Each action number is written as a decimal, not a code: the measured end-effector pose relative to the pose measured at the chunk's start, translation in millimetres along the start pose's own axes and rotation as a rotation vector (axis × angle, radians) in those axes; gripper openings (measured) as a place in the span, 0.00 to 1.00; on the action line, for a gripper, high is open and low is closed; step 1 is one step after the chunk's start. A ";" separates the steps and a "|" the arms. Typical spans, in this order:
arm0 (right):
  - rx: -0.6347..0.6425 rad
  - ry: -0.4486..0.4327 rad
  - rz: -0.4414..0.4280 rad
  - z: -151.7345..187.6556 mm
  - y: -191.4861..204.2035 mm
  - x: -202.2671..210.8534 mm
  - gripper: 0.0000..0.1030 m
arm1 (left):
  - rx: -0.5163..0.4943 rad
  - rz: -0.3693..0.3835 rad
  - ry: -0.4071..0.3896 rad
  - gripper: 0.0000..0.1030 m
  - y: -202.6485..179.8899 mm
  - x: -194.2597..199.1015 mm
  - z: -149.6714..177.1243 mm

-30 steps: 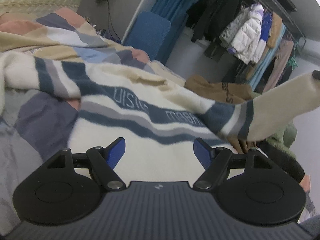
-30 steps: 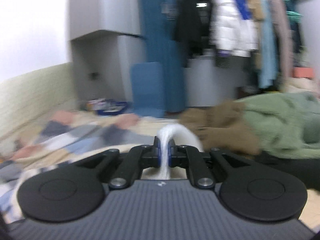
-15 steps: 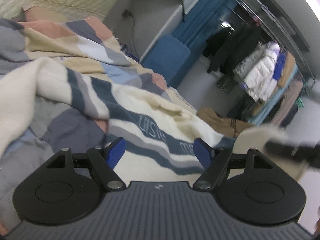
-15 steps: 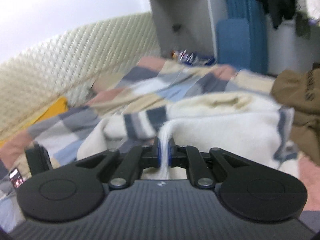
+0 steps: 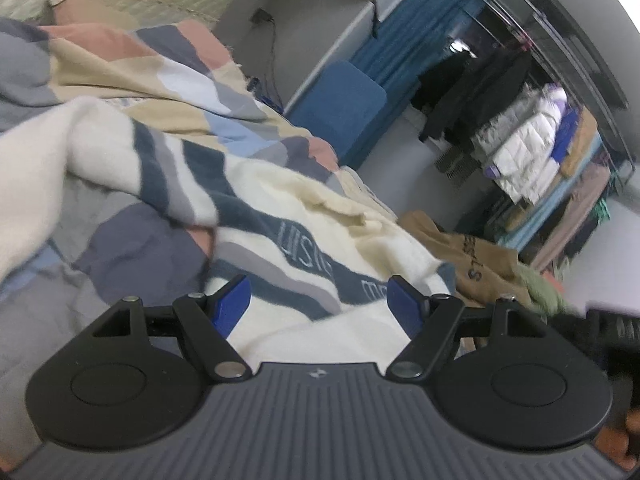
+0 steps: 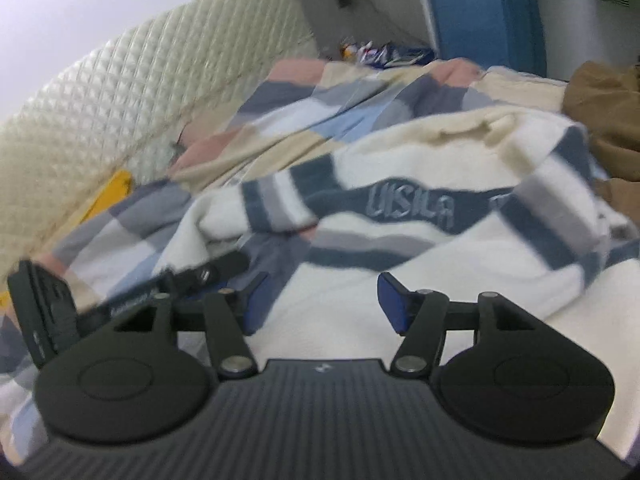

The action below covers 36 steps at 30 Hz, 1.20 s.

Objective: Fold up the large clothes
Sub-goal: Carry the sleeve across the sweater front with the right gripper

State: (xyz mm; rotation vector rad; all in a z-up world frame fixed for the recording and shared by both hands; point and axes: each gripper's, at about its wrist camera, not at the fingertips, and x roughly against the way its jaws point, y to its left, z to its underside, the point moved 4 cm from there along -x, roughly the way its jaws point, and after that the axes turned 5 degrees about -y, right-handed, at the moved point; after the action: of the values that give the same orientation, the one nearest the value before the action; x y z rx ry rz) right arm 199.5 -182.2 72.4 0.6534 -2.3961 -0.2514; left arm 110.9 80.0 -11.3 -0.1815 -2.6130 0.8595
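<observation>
A striped sweater (image 6: 400, 280) sprawls over the quilt (image 6: 304, 108), brown garment (image 6: 600, 104) beside it; both grippers (image 5: 318, 300) (image 6: 320, 300) have jaws apart, empty.

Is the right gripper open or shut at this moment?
Open: the right gripper has its blue fingertips wide apart above the sweater, holding nothing.

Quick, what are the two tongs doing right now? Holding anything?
Left tongs: open, holding nothing, above the striped sweater.
Right tongs: open, holding nothing.
</observation>
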 end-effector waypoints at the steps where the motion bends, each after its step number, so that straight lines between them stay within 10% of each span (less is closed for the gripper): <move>1: -0.013 -0.017 0.018 -4.4 -10.8 2.5 0.59 | -0.016 0.002 0.009 0.77 -5.4 -3.0 3.0; 13: 0.028 -0.069 0.445 -47.9 -179.1 -54.4 0.59 | -0.120 -0.012 0.093 0.77 -29.0 -35.8 35.8; 21: 0.019 -0.043 0.414 -44.3 -243.0 -112.1 0.58 | -0.144 0.003 0.126 0.77 -31.1 -60.3 45.4; 24: 0.057 -0.069 0.371 -41.6 -250.0 -126.2 0.41 | -0.148 0.015 0.147 0.77 -32.5 -69.3 51.4; 28: 0.080 -0.117 0.440 -54.8 -257.5 -135.3 0.22 | -0.162 0.038 0.161 0.77 -38.1 -76.9 57.5; 36: 0.043 -0.161 0.620 -64.8 -320.8 -150.9 0.18 | -0.186 0.020 0.208 0.77 -35.5 -99.4 69.3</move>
State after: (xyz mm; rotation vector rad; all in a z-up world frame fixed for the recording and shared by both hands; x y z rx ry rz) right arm 467.4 -381.4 -63.2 -0.1165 -2.6276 0.0147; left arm 174.6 -9.9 -72.9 -0.3292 -2.4958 0.5692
